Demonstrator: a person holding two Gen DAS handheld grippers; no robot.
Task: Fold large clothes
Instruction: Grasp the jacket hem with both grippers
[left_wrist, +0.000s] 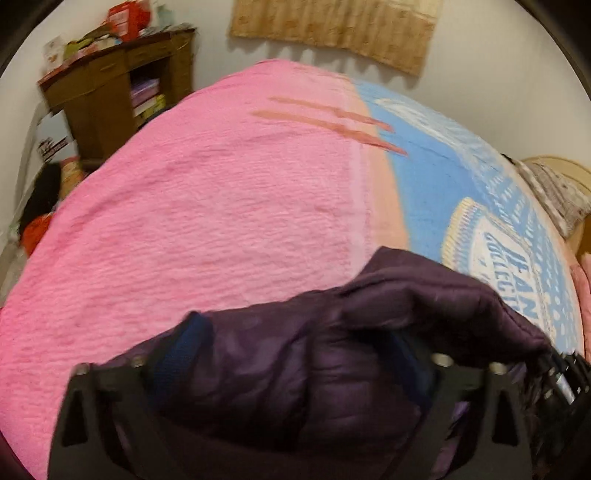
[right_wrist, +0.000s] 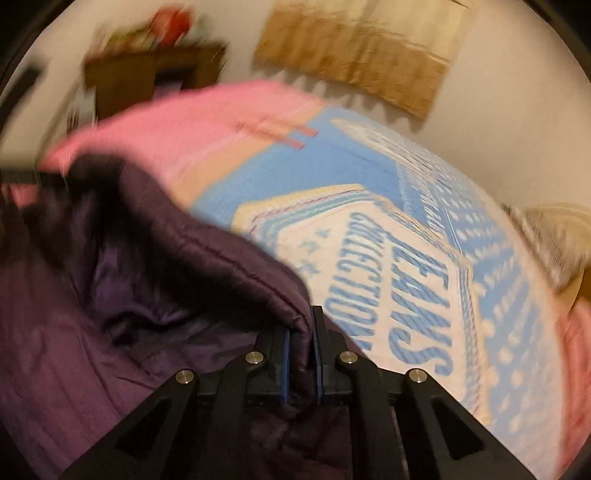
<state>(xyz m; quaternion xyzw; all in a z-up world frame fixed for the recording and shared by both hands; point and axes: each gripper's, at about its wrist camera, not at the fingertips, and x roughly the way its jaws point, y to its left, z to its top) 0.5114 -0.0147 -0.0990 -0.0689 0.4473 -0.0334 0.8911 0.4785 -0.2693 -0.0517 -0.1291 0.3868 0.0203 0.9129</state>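
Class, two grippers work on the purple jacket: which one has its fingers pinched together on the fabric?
The right gripper: its fingers pinch a fold of the purple jacket. The left gripper's fingers stand wide apart.

Dim warm indoor light, fisheye bending at edges, heavy motion blur, worse in right view.

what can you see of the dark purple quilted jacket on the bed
The dark purple quilted jacket is puffy, with stitched channels and a smoother, lighter purple lining showing where it lies open. It sits bunched on the pink and blue blanket. The right gripper pinches a folded edge between its blue pads. A thick bundle fills the wide left gripper; whether those pads press it is unclear.
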